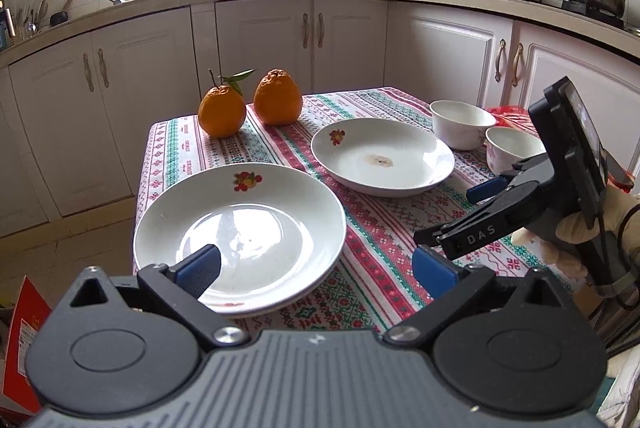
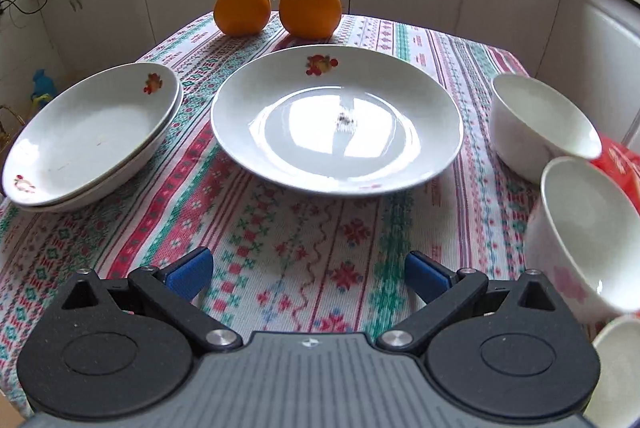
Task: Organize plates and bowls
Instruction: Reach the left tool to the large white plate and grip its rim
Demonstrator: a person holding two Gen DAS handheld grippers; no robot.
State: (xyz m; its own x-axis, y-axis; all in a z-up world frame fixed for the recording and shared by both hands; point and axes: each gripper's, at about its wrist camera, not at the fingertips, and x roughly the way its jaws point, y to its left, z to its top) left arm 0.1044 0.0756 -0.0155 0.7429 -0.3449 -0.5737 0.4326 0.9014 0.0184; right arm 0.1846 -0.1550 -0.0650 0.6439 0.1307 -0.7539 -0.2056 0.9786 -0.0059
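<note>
Two white plates with a fruit print lie stacked point(image 1: 240, 228) at the table's near left corner, also seen at the left as the stacked plates point(image 2: 92, 136). A single matching plate point(image 1: 382, 156) point(image 2: 336, 120) lies mid-table. Two white bowls point(image 1: 460, 124) point(image 1: 514, 148) stand to its right; the right wrist view shows these bowls point(image 2: 540, 124) point(image 2: 588, 228) and the rim of a third bowl point(image 2: 616, 368). My left gripper point(image 1: 316, 268) is open, its left pad over the stack's near rim. My right gripper point(image 2: 308, 274) point(image 1: 448, 214) hangs open over bare cloth in front of the single plate.
Two oranges point(image 1: 222, 112) point(image 1: 278, 98) stand at the table's far edge. A red packet point(image 2: 620, 164) lies behind the bowls. The patterned tablecloth point(image 2: 300, 228) covers the table. Kitchen cabinets point(image 1: 264, 36) and a crowded counter run behind. A gloved hand point(image 1: 572, 228) holds the right gripper.
</note>
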